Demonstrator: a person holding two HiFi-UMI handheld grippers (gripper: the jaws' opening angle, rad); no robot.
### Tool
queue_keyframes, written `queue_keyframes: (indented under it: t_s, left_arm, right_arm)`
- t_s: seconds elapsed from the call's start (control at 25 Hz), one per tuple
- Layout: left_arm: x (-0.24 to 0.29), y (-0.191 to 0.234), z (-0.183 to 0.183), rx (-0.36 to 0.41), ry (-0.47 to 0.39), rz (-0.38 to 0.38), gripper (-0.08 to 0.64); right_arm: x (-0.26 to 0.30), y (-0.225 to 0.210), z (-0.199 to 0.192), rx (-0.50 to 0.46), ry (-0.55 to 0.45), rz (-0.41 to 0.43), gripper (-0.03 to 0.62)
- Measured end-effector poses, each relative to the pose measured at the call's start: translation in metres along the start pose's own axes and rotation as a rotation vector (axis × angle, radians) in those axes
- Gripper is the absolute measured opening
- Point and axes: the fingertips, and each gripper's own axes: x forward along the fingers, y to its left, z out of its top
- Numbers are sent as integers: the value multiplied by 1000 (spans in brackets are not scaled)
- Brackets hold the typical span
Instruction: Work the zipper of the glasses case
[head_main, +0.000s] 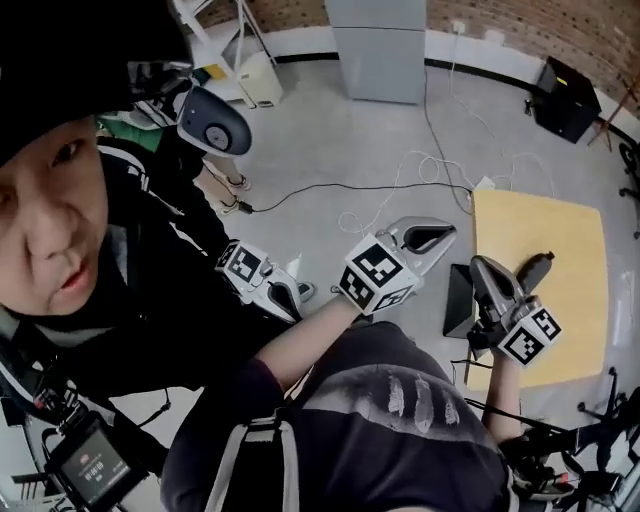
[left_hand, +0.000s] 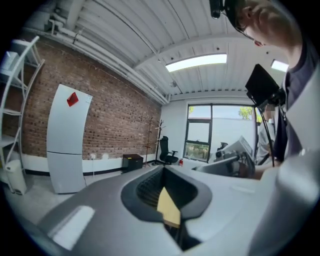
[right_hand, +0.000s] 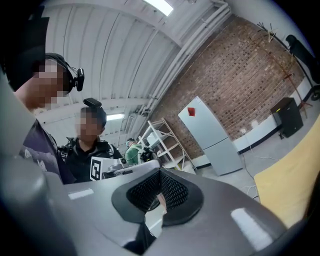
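Observation:
I see no glasses case for certain. A dark oblong thing (head_main: 537, 266) lies on the yellow table (head_main: 560, 330) just past my right gripper; I cannot tell what it is. My left gripper (head_main: 432, 238) hangs in the air left of the table, pointing level into the room, shut with nothing in it (left_hand: 167, 200). My right gripper (head_main: 487, 275) is over the table's left edge, also shut and empty (right_hand: 159, 200). In the right gripper view a corner of the yellow table (right_hand: 295, 185) shows low on the right.
Another person in black (head_main: 150, 250) stands close on the left with a third gripper and its marker cube (head_main: 245, 265). A grey cabinet (head_main: 378, 45), a black box (head_main: 565, 100) and cables (head_main: 400, 190) stand and lie on the floor. A dark flat panel (head_main: 460, 300) is at the table's edge.

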Motion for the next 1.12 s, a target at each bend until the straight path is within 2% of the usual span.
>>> queue_keyframes:
  t_s: [0.12,0.24,0.48,0.6,0.84,1.12]
  left_arm:
    - [-6,-11,12,21,-12,91,0]
    - [-16,-25,15,11,-23,144,0]
    - [-89,-18,2,3,-35,256,0]
    - [-105,-12,3,0,-53,311,0]
    - [-106,-17,8,-16,-60,320,0]
    - [-131,-29,11,5,-77,263,0]
  right_arm:
    - [-6,4,12,12,11,107,2]
    - [-13,16,15,15,27,172,2]
    - [22,69,-15,4,67,307,3]
    - [36,80,-21,-2,110,344,2]
    - [41,84,-20,2,139,360,2]
    - [47,112,-22,-16,100,334,2]
